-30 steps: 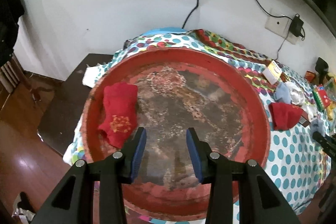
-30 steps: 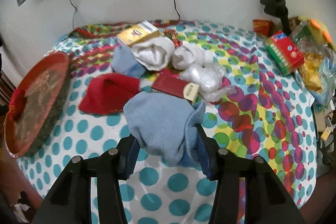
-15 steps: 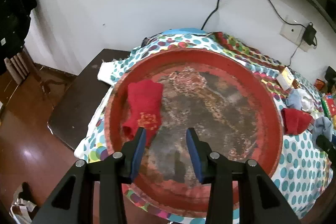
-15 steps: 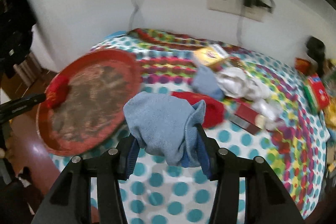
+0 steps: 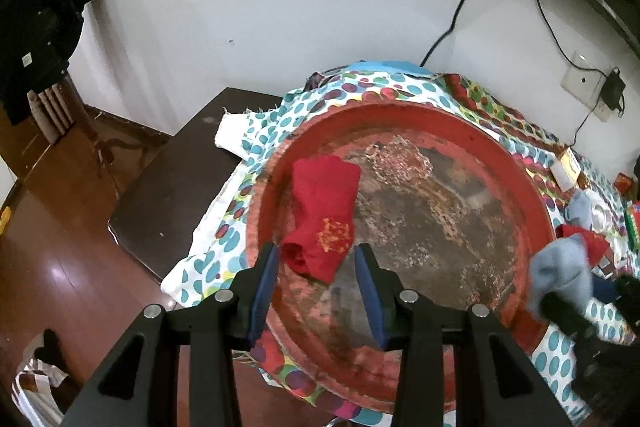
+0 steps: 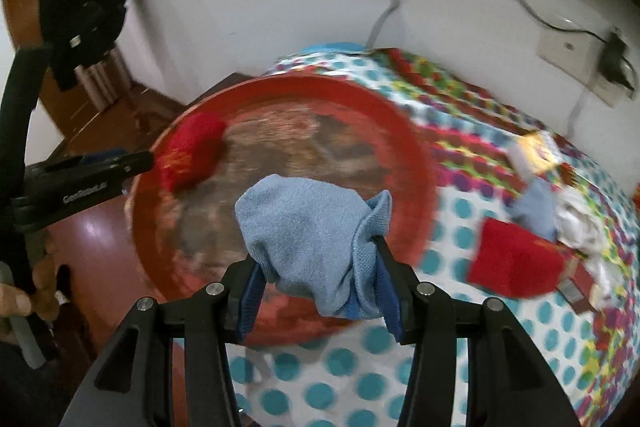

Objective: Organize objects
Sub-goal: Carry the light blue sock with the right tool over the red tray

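We have the red tray at the table's edge as the collecting spot. Our right gripper clamps the blue cloth above it, while the left gripper gapes around — not pinching — the red sock lying inside.

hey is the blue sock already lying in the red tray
No, the blue sock is clamped in the right tongs, above the red tray.

The left gripper points steeply downward with its jaws parted and nothing pressed between the pads. The right gripper also tilts downward, its jaws clamped on a blue cloth.
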`<state>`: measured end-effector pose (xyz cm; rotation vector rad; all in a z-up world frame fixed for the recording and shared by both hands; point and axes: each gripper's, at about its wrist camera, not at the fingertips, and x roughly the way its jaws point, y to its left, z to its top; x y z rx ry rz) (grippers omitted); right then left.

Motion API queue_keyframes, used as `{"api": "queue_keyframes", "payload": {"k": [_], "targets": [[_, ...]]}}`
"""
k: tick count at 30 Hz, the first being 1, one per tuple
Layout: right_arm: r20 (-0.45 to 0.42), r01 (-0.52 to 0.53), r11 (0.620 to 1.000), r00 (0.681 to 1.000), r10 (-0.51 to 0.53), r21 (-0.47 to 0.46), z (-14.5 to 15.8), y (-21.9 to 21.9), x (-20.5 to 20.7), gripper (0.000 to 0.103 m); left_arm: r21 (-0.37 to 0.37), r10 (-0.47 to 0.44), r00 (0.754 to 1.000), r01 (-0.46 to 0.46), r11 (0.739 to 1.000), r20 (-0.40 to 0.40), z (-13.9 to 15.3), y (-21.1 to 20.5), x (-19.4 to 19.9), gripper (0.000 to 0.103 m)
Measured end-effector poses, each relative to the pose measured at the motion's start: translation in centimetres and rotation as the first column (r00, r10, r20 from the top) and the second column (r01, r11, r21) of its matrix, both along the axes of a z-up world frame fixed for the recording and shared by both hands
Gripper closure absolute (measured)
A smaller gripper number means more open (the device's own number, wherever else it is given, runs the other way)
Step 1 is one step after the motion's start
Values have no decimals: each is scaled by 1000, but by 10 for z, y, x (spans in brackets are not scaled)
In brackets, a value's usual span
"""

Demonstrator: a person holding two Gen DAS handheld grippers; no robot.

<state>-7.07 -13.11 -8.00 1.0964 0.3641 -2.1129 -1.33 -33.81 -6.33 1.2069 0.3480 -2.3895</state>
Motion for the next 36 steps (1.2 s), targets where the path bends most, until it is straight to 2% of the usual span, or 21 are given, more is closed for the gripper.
{"api": "queue_keyframes", "payload": {"k": [10,17,27,36], "targets": [[30,-143,989,989,142,37,-23,-69,29,55,25,72,997,-72,997,-7,-1,-25,12,62],[55,-181,982,982,178,51,-42,-102,37,55,40,94,996,-93,995,-10,-2,-32,17,63],[77,-188,980,980,183,65,-52,-116,34,52,46,87,996,-87,995,-7,-4,-32,17,63],[46,-188,980,982,185,68,-44,-113,40,39,45,85,996,-85,995,-2,-4,-30,16,63]]}}
